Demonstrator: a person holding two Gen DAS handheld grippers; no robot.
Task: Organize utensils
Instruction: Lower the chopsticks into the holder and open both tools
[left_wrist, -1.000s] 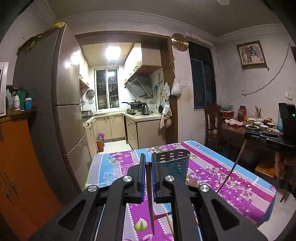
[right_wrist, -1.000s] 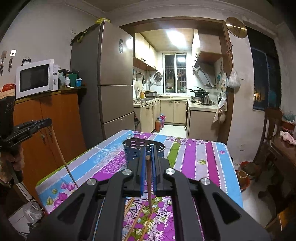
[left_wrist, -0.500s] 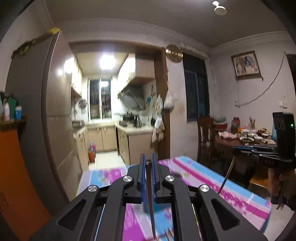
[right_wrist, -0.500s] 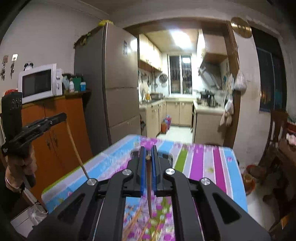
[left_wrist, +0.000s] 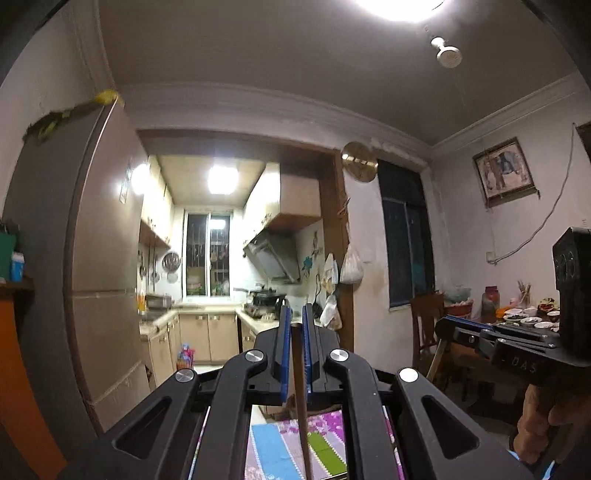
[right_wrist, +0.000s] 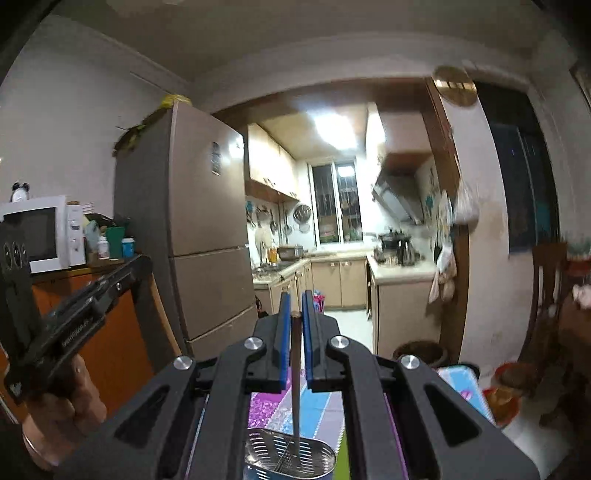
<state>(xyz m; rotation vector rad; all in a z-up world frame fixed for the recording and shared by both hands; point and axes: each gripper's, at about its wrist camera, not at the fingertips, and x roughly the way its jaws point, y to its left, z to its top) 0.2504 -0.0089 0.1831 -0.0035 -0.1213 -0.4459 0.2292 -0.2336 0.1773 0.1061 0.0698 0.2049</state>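
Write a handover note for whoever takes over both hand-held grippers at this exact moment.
Left hand-held gripper: shut on a chopstick hanging down over the tablecloth.
Right hand-held gripper: shut on a second chopstick, its lower end just above or inside the holder; contact unclear.
Done: both chopsticks lifted.
Left: drop both into the holder. Whether other utensils remain on the table cannot be seen.
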